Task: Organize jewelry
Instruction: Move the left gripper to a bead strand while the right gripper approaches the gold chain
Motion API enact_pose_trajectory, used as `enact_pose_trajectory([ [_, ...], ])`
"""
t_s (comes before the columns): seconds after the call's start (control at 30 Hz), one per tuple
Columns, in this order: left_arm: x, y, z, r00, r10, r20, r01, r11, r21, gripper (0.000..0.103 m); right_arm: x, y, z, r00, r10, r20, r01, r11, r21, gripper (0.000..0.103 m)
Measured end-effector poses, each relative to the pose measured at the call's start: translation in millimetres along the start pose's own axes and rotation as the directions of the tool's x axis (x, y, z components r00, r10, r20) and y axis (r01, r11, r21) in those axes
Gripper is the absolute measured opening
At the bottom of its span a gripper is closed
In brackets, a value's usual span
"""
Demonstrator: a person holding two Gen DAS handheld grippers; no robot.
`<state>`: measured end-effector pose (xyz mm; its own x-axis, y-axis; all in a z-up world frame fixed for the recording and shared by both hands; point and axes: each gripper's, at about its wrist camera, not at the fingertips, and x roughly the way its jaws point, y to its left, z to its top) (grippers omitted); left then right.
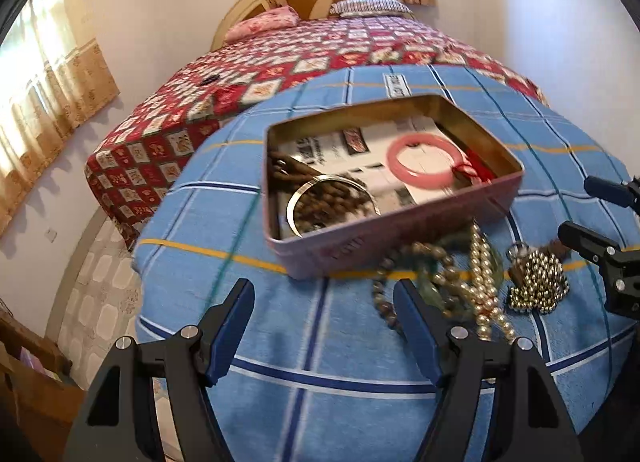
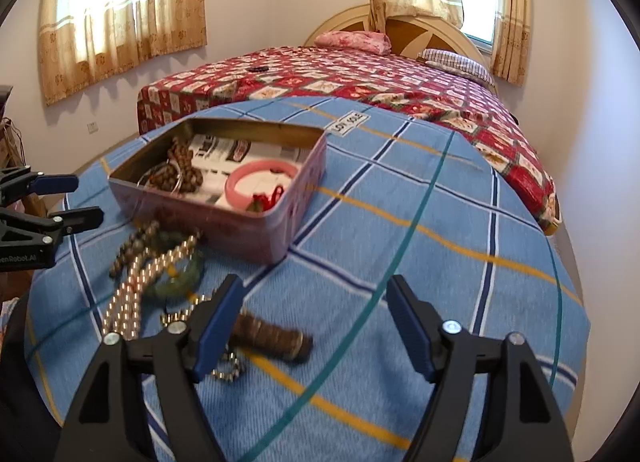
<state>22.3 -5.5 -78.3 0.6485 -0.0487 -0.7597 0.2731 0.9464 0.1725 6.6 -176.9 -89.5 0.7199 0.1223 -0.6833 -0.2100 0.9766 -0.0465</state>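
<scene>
A pink tin (image 1: 400, 230) stands open on the blue checked cloth (image 1: 320, 342). Inside lie a pink bangle (image 1: 424, 160), a silver bangle (image 1: 332, 202) and brown beads (image 1: 296, 174). In front of the tin lies a pile: a pearl strand (image 1: 486, 282), a brown bead string (image 1: 420, 258) and a cluster of metal beads (image 1: 538, 282). My left gripper (image 1: 324, 290) hovers open just left of the pile, holding nothing. My right gripper (image 2: 316, 286) is open and holds nothing. A brown stacked-bead bracelet (image 2: 272, 336) lies on the cloth by its left finger. A green bangle (image 2: 180, 278) lies beside the pearl strand (image 2: 132, 294).
Behind the cloth-covered surface stands a bed with a red patterned quilt (image 2: 360, 78) and pillows (image 2: 352, 40). Curtained windows (image 2: 120, 14) line the walls. The cloth's edge drops off at the left (image 1: 140, 246) and far right (image 2: 576, 302). Printed paper lines the tin's floor (image 1: 320, 146).
</scene>
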Motion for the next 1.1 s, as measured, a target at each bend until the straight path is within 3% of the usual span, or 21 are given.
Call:
enact_pose_trajectory([
  [0.07,8.0,-6.3,-0.8,1.0,-0.006,-0.009,0.006,1.0,0.001,0.072,0.2,1.2,-3.0,1.0,-0.007,-0.002,0.007,1.0,-0.008,0.08],
  [0.2,30.8,-11.6,-5.2,0.997,0.049,-0.056,-0.048,0.999,0.025,0.073,0.8,-0.9,-5.4,1.0,-0.008,-0.003,0.008,1.0,0.0,0.08],
  [0.37,32.6,0.1,-6.4,0.993,0.117,-0.035,-0.116,0.993,0.037,0.074,1.3,-10.0,-7.0,1.0,-0.02,-0.003,0.02,0.999,0.026,0.08],
  [0.47,32.4,11.8,-10.5,0.992,0.12,-0.036,-0.12,0.993,0.024,0.072,0.4,-13.3,-8.7,1.0,-0.026,-0.003,0.026,0.999,0.041,0.08],
  [0.7,32.9,8.0,-12.5,0.997,0.061,-0.039,-0.06,0.997,0.042,0.019,-5.8,4.0,-7.1,1.0,0.024,0.013,-0.024,1.0,-0.003,0.078],
  [0.8,31.9,2.1,-13.7,0.998,0.049,-0.032,-0.047,0.997,0.06,0.01,-6.7,17.2,-7.1,0.998,0.056,0.017,-0.056,0.998,-0.039,0.078],
  [0.93,31.0,4.7,-12.9,0.999,0.022,-0.037,-0.02,0.999,0.05,0.009,-2.3,32.6,-8.5,0.996,0.092,0.004,-0.092,0.992,-0.081,0.071],
  [1.1,26.4,6.2,-13.5,0.999,-0.009,-0.043,0.011,0.999,0.043,0.009,3.5,44.3,-13.0,0.994,0.103,-0.023,-0.105,0.985,-0.134,0.052],
])
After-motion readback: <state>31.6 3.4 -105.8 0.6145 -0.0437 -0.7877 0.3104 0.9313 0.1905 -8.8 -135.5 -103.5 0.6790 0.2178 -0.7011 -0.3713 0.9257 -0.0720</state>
